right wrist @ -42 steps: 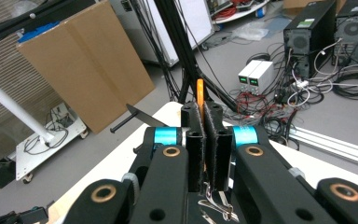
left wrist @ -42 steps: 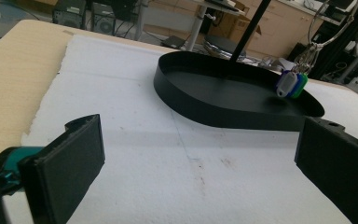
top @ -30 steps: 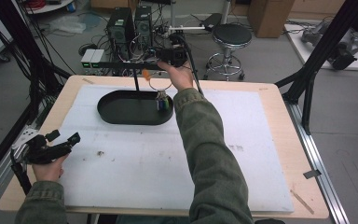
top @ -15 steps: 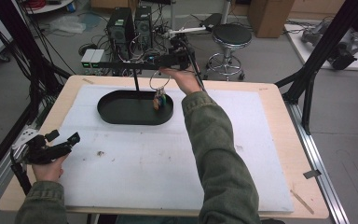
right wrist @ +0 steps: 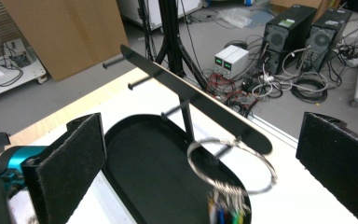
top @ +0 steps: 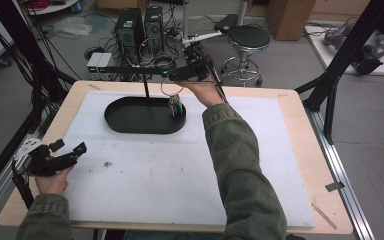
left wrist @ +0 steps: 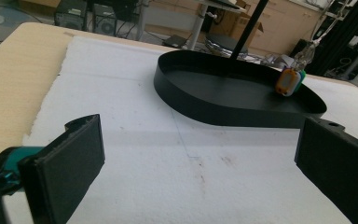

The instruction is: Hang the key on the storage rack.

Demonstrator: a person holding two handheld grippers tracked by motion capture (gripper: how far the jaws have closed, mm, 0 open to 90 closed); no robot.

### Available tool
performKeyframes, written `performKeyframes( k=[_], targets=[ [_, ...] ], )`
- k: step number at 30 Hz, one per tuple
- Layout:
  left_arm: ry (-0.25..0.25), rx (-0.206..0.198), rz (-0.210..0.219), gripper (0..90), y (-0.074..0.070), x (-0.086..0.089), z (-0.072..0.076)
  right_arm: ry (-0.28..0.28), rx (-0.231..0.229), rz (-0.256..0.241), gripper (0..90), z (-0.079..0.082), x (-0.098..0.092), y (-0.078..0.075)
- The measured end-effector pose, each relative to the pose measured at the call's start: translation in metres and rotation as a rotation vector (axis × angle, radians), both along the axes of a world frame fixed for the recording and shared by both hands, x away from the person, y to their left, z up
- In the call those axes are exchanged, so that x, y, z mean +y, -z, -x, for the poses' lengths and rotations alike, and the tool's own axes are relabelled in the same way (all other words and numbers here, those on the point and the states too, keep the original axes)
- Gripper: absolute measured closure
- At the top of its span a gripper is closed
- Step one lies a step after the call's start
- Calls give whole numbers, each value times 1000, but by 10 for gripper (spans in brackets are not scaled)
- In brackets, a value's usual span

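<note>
Foam sheet [top: 180, 185] covered most of the table, an oval black tray [top: 130, 117] sitting upper centre in the high view. Above the tray ran a black bar with pegs [right wrist: 191, 100], a wire key ring [right wrist: 233, 163] hanging from one peg. Just beside it hovered the right gripper [top: 192, 70], jaws wide. At lower left rested the left gripper [top: 62, 160], jaws also wide.

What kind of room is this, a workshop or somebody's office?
Probably a lab or workshop: computer towers and tangled cables sit on the bare floor, and black frame struts surround the work table.
</note>
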State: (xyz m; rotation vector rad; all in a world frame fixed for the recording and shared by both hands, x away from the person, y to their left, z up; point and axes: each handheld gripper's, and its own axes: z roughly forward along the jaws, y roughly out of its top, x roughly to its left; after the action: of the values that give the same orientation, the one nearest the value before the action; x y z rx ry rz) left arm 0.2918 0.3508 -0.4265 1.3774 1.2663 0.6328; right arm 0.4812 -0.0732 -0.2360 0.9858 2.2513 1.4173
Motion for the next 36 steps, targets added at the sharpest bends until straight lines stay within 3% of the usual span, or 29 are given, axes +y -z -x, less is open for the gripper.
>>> performKeyframes(
  k=[13,15,31,36],
  targets=[
    [-3,8,-1,18,0,-1,1,26,10,19,4,21,-38,9],
    [-3,6,2,19,0,0,1,60,9,7,4,29,-46,11],
    [0,0,5,18,-1,1,2,123,8,47,4,55,-79,14],
    [-1,0,2,18,-1,1,3,125,-2,38,4,68,-88,15]
  ],
)
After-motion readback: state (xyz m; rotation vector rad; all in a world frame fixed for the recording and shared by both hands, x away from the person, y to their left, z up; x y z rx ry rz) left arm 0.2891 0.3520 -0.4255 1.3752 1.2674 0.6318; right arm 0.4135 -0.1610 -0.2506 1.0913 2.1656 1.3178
